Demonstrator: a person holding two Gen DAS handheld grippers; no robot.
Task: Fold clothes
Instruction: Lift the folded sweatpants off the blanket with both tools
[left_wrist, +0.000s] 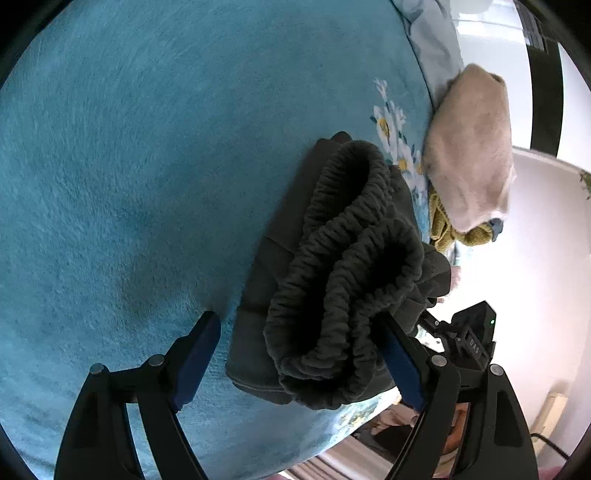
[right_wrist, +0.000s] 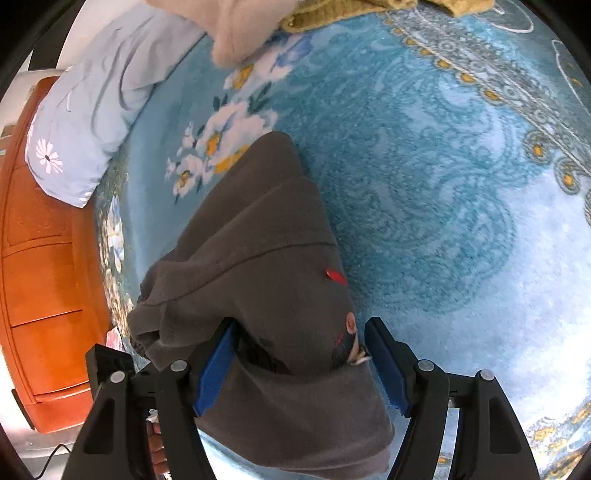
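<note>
Dark-grey sweatpants (left_wrist: 332, 280) lie folded on the bed blanket (left_wrist: 110, 166); both hand-held grippers, left (left_wrist: 299, 354) and right (right_wrist: 303, 365), gape around them, so snagging could undo the fold.

Teal floral blanket (right_wrist: 424, 177) w/ pale-blue pillow (right_wrist: 92, 122) at edge, orange wood cabinet (right_wrist: 40, 295) beside.
</note>
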